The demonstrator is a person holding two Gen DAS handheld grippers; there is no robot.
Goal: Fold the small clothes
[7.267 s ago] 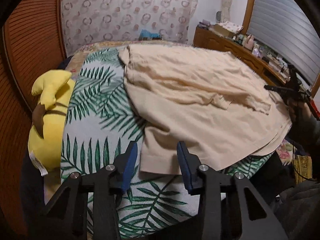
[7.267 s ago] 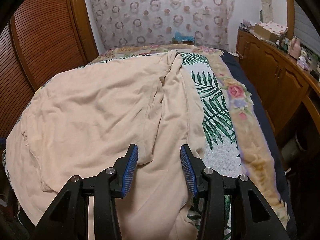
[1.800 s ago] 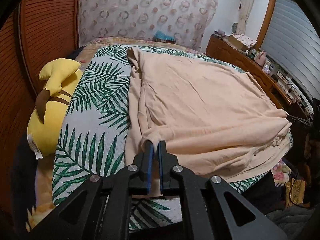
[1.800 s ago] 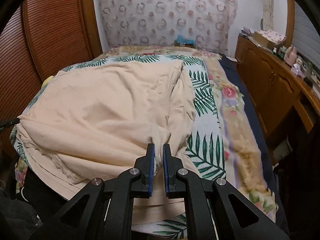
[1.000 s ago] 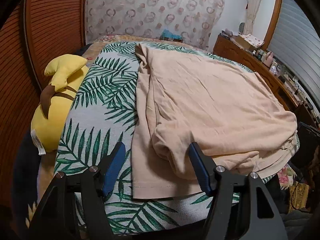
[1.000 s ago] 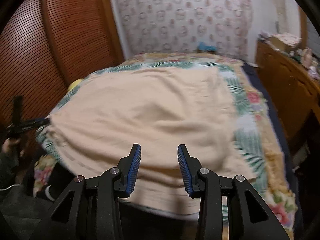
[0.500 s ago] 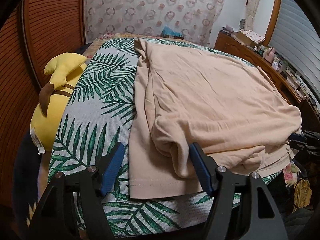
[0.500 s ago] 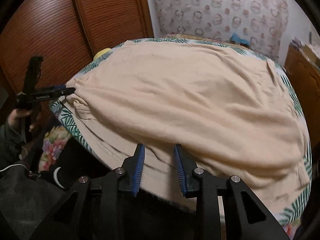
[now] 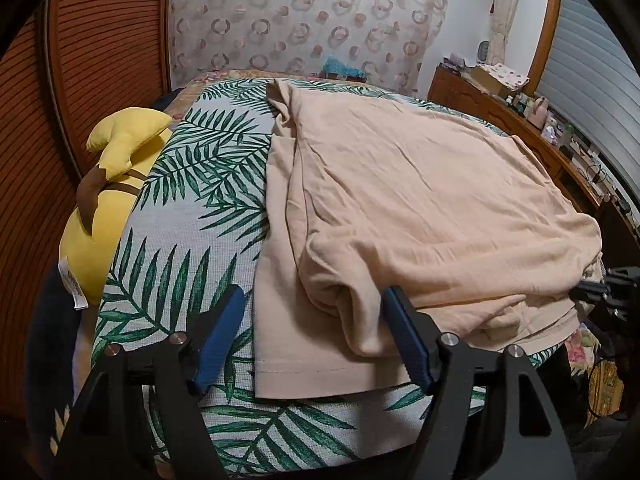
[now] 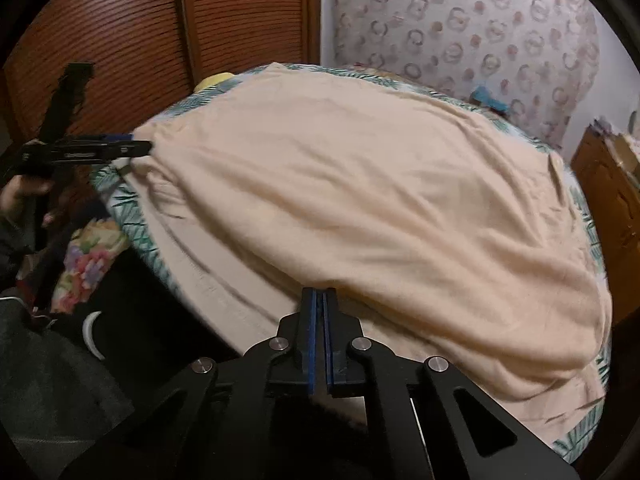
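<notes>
Shirt [image 9: 420, 200] is light and limp: grip hems. Your right tool [image 10: 319, 300] is clamped at its 6 o'clock edge; left tool [image 9: 312, 336] opening, nothing pinched.

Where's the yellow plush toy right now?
In the left wrist view the yellow plush toy lies at the bed's left edge, beside the palm-leaf cover and left of the beige garment.
</notes>
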